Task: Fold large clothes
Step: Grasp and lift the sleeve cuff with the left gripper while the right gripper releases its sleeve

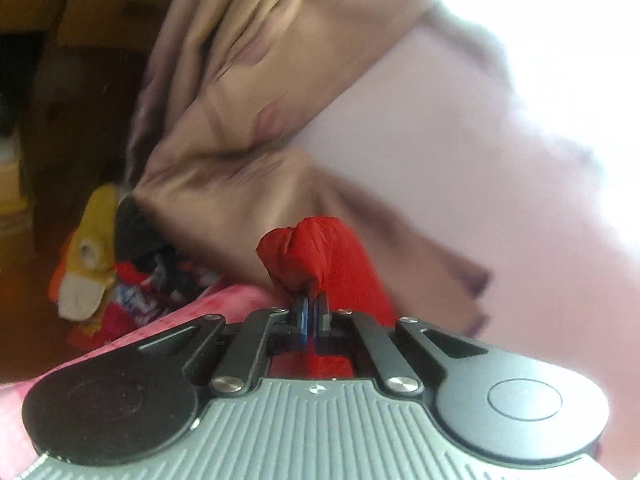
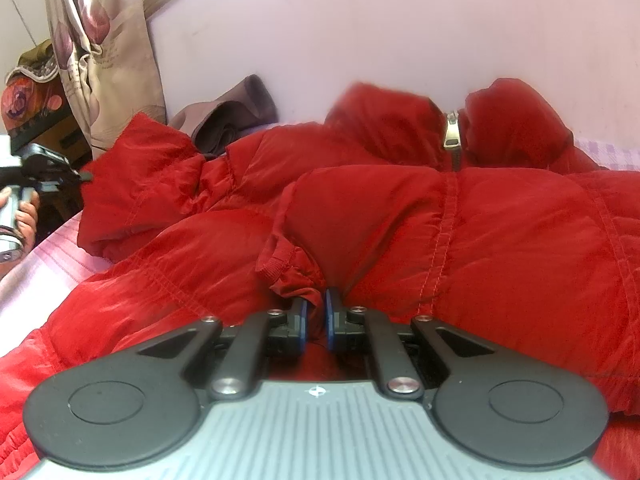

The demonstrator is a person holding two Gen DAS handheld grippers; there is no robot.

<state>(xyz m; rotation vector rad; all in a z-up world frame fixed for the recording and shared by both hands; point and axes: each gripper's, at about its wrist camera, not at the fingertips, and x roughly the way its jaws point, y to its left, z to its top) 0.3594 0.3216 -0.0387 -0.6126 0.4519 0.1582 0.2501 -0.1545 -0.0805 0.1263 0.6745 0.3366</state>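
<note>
A red padded jacket (image 2: 460,220) lies spread over a pink bed sheet (image 2: 52,264), zip (image 2: 452,132) and collar at the far side. My right gripper (image 2: 316,308) is shut on a cuffed fold of the red jacket near its middle. In the left wrist view my left gripper (image 1: 314,304) is shut on a bunched piece of the red jacket (image 1: 320,256) and holds it up off the bed. The left gripper also shows at the left edge of the right wrist view (image 2: 40,168), held by a hand, at the jacket's sleeve end.
A beige flowered curtain (image 1: 224,100) hangs behind the bed beside a pale wall (image 2: 360,24). A brown garment (image 2: 228,116) lies behind the jacket. A pile of clothes with a yellow sock (image 1: 94,240) sits on the floor to the left.
</note>
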